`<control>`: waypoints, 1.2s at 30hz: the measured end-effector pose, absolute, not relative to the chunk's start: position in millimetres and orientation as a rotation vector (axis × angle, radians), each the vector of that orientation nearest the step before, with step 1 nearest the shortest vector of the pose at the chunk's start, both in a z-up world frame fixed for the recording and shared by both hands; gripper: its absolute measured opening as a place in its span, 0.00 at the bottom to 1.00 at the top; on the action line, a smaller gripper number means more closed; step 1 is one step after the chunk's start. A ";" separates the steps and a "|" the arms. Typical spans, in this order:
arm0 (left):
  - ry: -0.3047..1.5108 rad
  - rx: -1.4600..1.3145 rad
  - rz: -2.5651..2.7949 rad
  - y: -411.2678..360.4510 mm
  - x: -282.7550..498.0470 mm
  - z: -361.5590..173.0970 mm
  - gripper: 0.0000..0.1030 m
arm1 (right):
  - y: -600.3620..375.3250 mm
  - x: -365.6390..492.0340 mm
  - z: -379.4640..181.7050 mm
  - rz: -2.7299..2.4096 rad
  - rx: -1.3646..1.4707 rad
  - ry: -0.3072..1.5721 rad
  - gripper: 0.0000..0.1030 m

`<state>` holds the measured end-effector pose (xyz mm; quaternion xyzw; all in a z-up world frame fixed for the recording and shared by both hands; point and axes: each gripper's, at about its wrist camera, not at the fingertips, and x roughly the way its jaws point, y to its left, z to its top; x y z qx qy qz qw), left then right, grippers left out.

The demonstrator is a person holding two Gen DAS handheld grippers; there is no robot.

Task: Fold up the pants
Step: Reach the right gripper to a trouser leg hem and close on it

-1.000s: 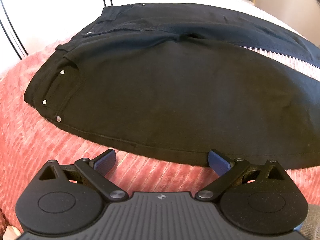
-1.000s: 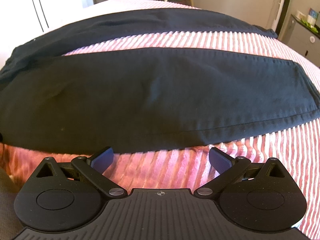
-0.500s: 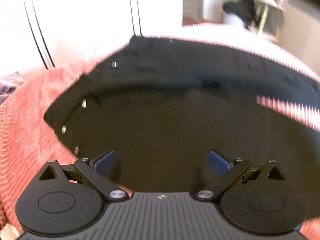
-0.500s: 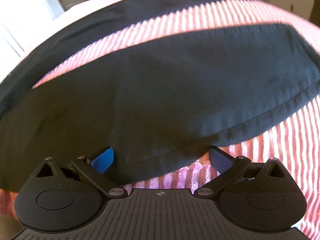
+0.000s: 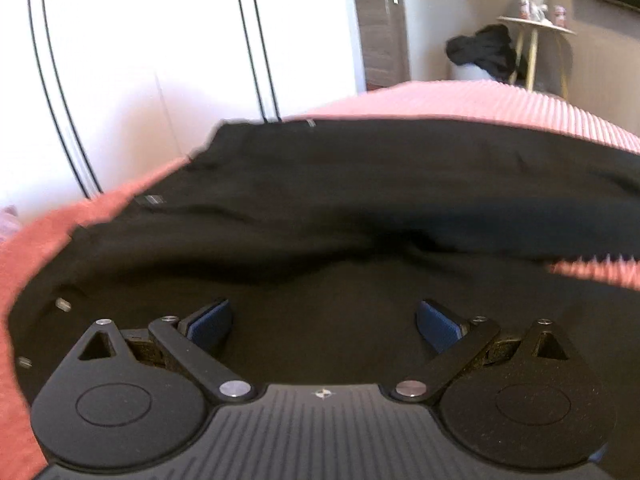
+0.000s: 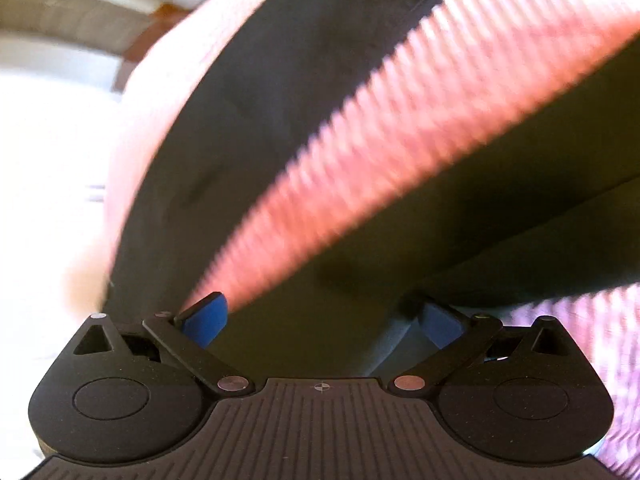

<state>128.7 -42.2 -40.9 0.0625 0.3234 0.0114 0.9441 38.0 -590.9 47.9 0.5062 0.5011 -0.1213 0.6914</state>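
Black pants [image 5: 360,200] lie spread flat on a pink ribbed bedspread [image 5: 460,100], waistband with metal rivets at the left. My left gripper [image 5: 324,326] is open, low over the near hip area, with black cloth between its blue pads. In the right wrist view the two legs [image 6: 248,92] run apart with a pink strip [image 6: 400,120] between them. My right gripper [image 6: 324,320] is open and tilted, its pads on either side of the near leg's edge [image 6: 460,232]. The view is blurred.
White wardrobe doors [image 5: 160,60] stand behind the bed at the left. A dark garment [image 5: 484,52] hangs by a small round side table [image 5: 536,28] at the back right. The bedspread's edge curves down at the left.
Both grippers have moved forward and down onto the pants; the near edge that lay ahead of the fingers is now between them. The right gripper has also tilted sideways.
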 end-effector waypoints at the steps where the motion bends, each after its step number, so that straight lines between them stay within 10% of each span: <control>1: 0.613 0.096 0.010 -36.8 122.9 -45.2 0.96 | -592.9 49.5 55.6 -0.260 1.101 1.098 1.00; 12: 0.574 0.068 -0.017 -34.2 121.9 -53.1 0.96 | -604.4 41.6 61.3 -0.369 0.563 0.990 1.00; 16: 0.621 0.075 -0.045 -30.5 119.5 -45.9 0.96 | -617.1 -1.1 14.9 -0.540 0.645 1.214 0.74; 22: 0.693 0.097 -0.119 -26.9 96.0 -26.8 0.96 | -626.0 -133.3 -4.8 -0.729 0.611 1.239 0.93; 27: 0.685 0.039 -0.116 -36.3 85.7 7.3 0.96 | -641.6 -199.6 19.1 -0.764 0.757 1.024 0.81; 36: 0.738 -0.070 -0.025 -86.4 84.9 27.2 0.96 | -646.5 -52.6 85.8 -0.579 0.649 0.886 0.86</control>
